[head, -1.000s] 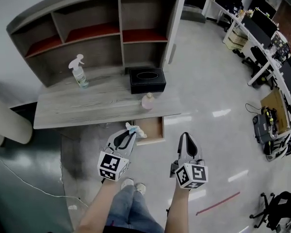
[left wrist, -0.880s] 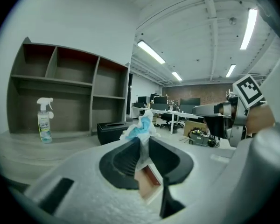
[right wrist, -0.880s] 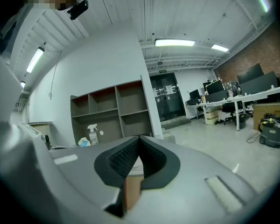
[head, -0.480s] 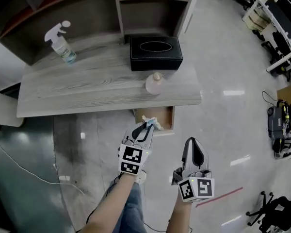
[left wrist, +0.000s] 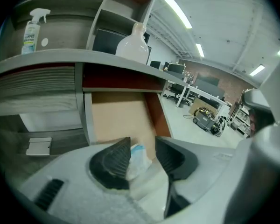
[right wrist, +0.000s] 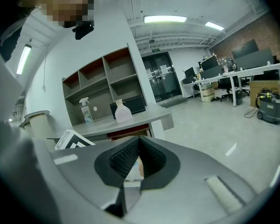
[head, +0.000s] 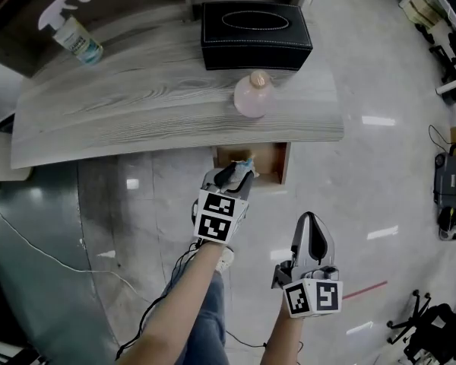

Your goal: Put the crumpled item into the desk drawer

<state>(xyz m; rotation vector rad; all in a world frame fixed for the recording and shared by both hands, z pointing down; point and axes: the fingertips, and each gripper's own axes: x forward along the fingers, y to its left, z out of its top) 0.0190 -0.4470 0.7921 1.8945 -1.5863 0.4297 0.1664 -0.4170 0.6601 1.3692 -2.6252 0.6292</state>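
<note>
Glossy pale grey floor (head: 380, 166) runs under a grey wood-grain worktop (head: 137, 120) with a straight front edge. On the worktop stand a black stitched leather-look tissue box (head: 254, 25), a rounded translucent pink bottle (head: 254, 96) and a clear spray bottle (head: 72, 33) with a white trigger head. Below the front edge a shallow drawer (head: 267, 160) is pulled out, showing a smooth tan bottom and a reddish-brown right wall.

The left tool (head: 239, 175) reaches over the drawer's open front. Its ribbed black pads (left wrist: 113, 164) are spreading apart. The crumpled item (left wrist: 137, 160), a wrinkled white and pale blue wad, sits between them above the drawer bottom, leaning on the left pad with a gap to the right one. The right tool (head: 311, 230) has its jaws together on nothing.

Half a second ago the left tool's tips pinched the wad just short of the drawer; now they are over it and letting go. The camera has also drawn nearer the worktop.

The worktop's edge overhangs the drawer's rear, leaving only the front part open from above. The right tool hangs well apart over bare floor, and a thin white cable (head: 45, 257) trails across the darker floor at left.
</note>
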